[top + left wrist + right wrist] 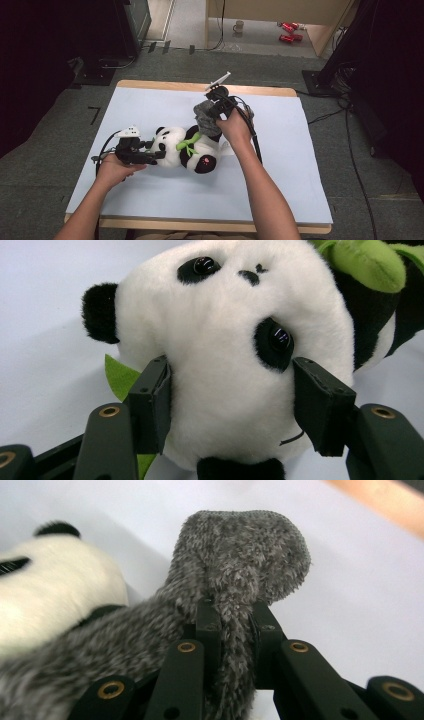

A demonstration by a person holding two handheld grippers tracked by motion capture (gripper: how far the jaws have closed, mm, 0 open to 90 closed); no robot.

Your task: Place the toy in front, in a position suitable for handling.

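A black-and-white plush panda [186, 150] with a green leaf collar lies on its side on the pale sheet. My left gripper [158, 153] comes in from the left, and its pads press both sides of the panda's head [225, 340]. My right gripper [210, 109] is raised above the panda's body and is shut on a grey fuzzy cloth [205, 120]. In the right gripper view the cloth [240, 545] is pinched between the jaws, its bunched end stands above them, and the rest trails down to the panda [50, 590].
The pale sheet [300, 165] covers a wooden table [280, 91] with carpet all round. On the floor beyond stand a mug [238, 26] and red cans [289, 31]. Dark stands and cables [350, 145] flank the table at the right.
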